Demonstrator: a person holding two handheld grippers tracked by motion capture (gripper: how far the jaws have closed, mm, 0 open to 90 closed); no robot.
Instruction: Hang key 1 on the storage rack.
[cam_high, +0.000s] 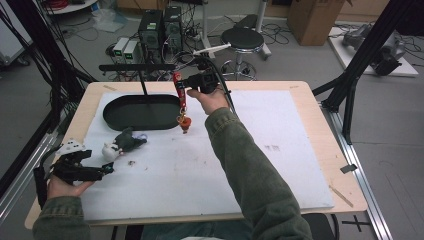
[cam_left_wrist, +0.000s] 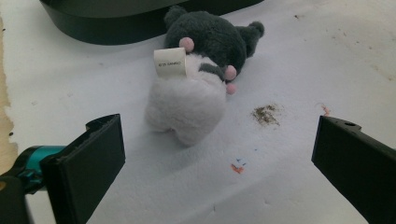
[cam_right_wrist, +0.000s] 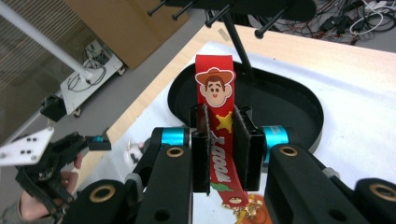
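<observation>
A red strap keychain (cam_right_wrist: 216, 121) with a cartoon cowboy face is clamped between the jaws of my right gripper (cam_right_wrist: 219, 149). In the high view that strap (cam_high: 180, 97) hangs from the right gripper (cam_high: 184, 86) beside the black oval stand base (cam_high: 120, 117), with an orange charm (cam_high: 184, 123) dangling just above the mat. A grey and white plush toy (cam_left_wrist: 198, 79) lies on the white mat, its paper tag facing up. My left gripper (cam_left_wrist: 219, 163) stands open a short way in front of it, at the table's front left (cam_high: 100, 170).
A black hanger rack with pegs (cam_high: 137, 67) rises from the oval base (cam_right_wrist: 299, 112). The white mat (cam_high: 280, 150) covers most of the wooden table. A stool (cam_high: 242, 39), computers and cables stand on the floor behind the table. A small dirt spot (cam_left_wrist: 266, 114) marks the mat.
</observation>
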